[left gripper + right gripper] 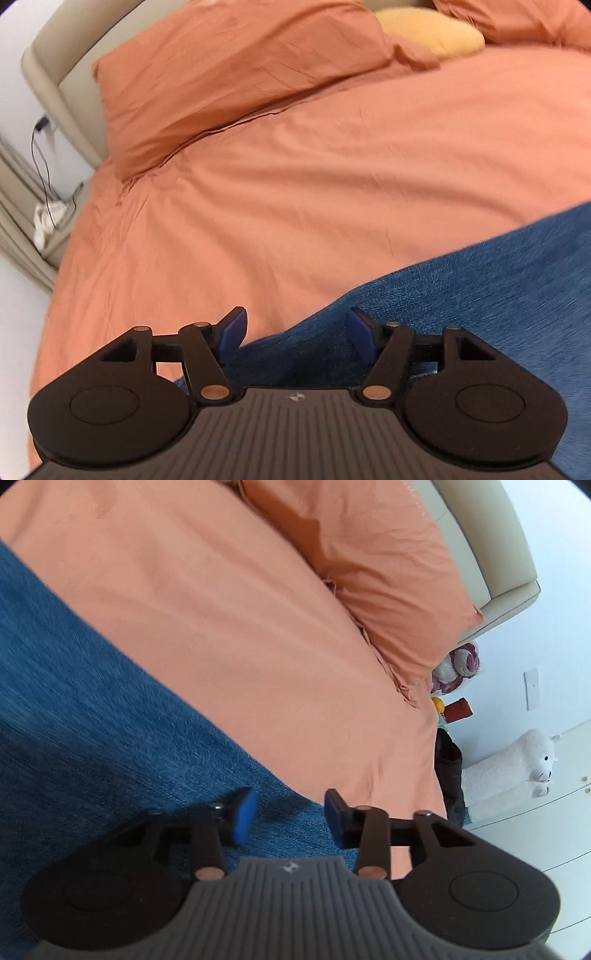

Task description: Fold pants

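Blue denim pants (461, 295) lie flat on the orange bed cover (277, 184). In the left wrist view they fill the lower right. My left gripper (295, 332) is open and empty, its blue pads over the pants' near-left edge. In the right wrist view the pants (92, 701) fill the left side. My right gripper (290, 818) is open and empty, over the pants' right edge where denim meets the cover (258, 627).
Orange pillows (221, 74) (388, 572) and a yellow cushion (432, 33) lie at the head of the bed by a beige headboard (48, 74). A cable and white cloth (48, 218) sit at left. A white plush llama (517, 764) and bags (454, 664) stand beside the bed at right.
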